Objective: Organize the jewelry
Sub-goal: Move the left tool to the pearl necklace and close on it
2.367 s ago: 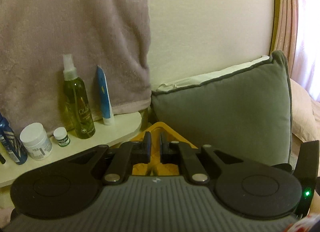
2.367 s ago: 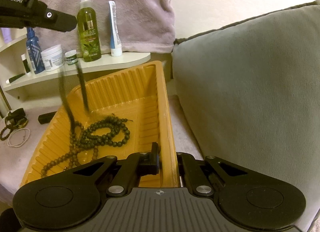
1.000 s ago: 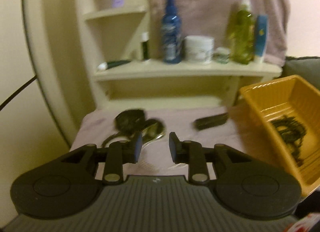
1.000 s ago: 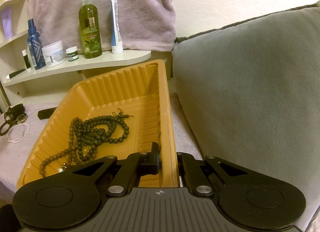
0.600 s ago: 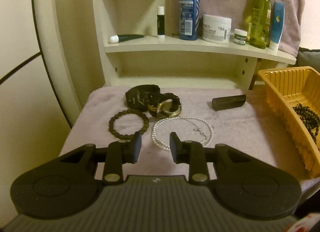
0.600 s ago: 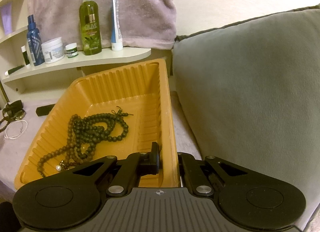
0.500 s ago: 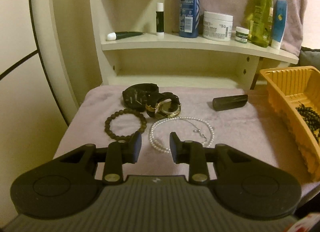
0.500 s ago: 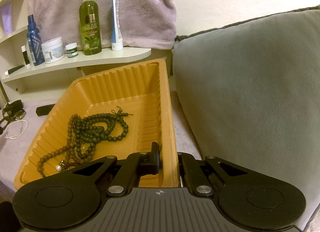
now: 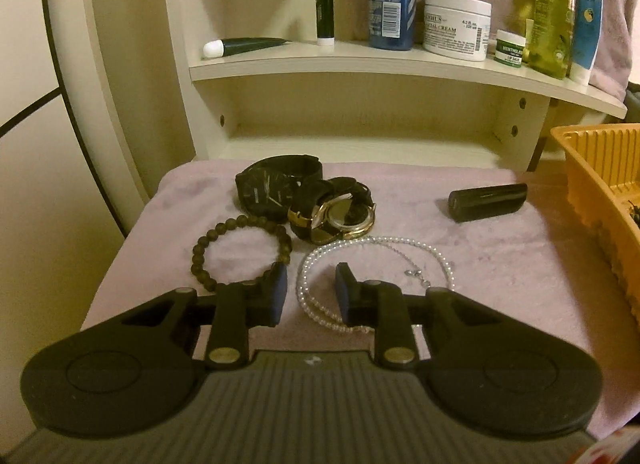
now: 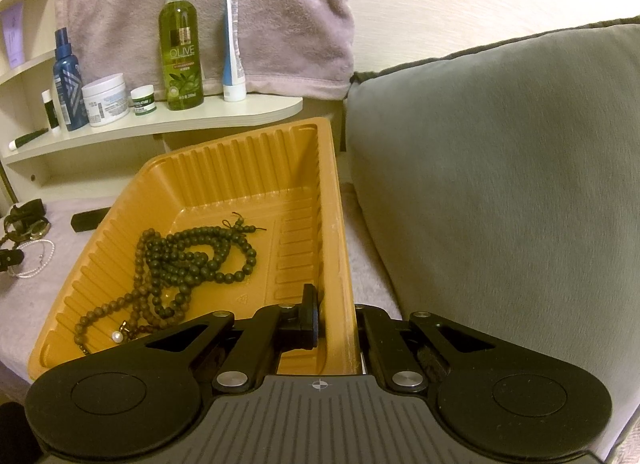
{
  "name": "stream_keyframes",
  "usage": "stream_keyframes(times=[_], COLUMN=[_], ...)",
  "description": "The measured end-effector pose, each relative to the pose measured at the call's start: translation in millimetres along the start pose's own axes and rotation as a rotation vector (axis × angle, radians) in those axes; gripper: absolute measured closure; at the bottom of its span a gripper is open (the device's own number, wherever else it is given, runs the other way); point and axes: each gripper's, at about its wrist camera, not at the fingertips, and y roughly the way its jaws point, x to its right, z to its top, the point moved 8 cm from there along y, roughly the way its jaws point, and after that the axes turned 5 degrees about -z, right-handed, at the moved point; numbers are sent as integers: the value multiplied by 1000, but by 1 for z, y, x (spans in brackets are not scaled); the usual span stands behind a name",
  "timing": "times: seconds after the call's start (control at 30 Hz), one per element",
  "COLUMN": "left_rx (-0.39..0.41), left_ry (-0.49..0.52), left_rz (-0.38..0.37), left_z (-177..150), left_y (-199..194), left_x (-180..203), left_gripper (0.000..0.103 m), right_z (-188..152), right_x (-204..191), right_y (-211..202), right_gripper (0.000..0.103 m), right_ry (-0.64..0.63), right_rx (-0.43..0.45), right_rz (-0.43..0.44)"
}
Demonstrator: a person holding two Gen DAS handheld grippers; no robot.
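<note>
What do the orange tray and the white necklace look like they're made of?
The orange tray looks like thin moulded plastic: ribbed walls, a faint sheen, a recycling mark on its floor. The white necklace looks like small pearl beads, glossy and round, with a fine silvery chain; real or imitation cannot be told.

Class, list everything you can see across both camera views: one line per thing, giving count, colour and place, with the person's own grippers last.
tray: 1, orange, on the cloth beside the cushion
bead necklace: 1, dark, in the tray
watches: 2, black and black-gold, touching, on the cloth
bead bracelet: 1, brown, left of the pearls
pearl necklace: 1, white, on the cloth
black case: 1, lying on the cloth
cloth: 1, lilac, under the jewelry
shelf items: about 7 bottles, jars and tubes
towel: 1, mauve, hanging
cushion: 1, grey
left gripper: closing over the pearl strand, not yet touching it
right gripper: shut on the tray's wall
</note>
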Motion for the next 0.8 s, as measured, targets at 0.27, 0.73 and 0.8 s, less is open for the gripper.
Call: stream_keyframes(times=[0.27, 0.73, 0.8], left_rx=[-14, 64, 81], left_ry=[24, 26, 25], left_rz=[-15, -99, -113], left_z=[-3, 19, 27], left_y=[-7, -55, -62], left_x=[2, 27, 30], left_gripper=[101, 101, 101], right_z=[-1, -1, 0], right_x=[2, 2, 1], right_y=[1, 0, 0], right_gripper=[99, 99, 99], right_ry=[3, 2, 1], right_rx=[-2, 0, 1], right_rz=[1, 0, 0])
